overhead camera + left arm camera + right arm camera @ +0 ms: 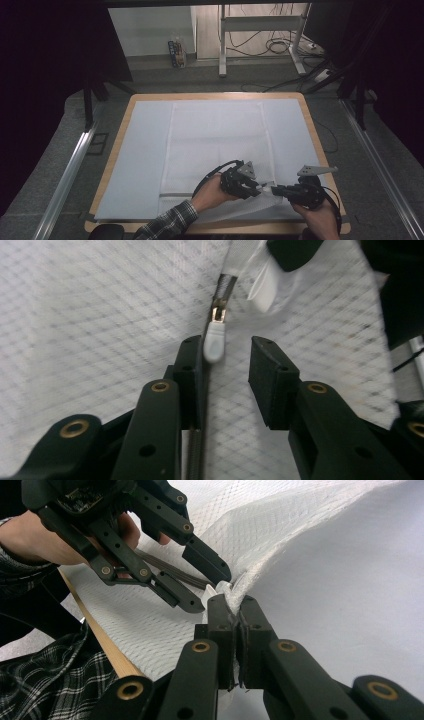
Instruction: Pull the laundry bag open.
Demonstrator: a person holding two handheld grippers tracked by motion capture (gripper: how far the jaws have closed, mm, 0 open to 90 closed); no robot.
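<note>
White mesh zippered laundry bag [215, 145] lies flat on the sheet-covered wooden tabletop [305, 102], near corner lifted. Your right gripper [232, 600] has its jaws clamped shut on that corner's fabric. Left gripper [227, 355]: jaws part-open, straddling the small white zipper pull [214, 342], not pinching. Step looks like grabbing the pull. Next: centre it, close, draw along the zip.

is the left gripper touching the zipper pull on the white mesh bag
Touching. In the left gripper view the zipper pull rests against the inner face of one jaw of the left gripper, while a clear gap separates it from the other jaw.
</note>
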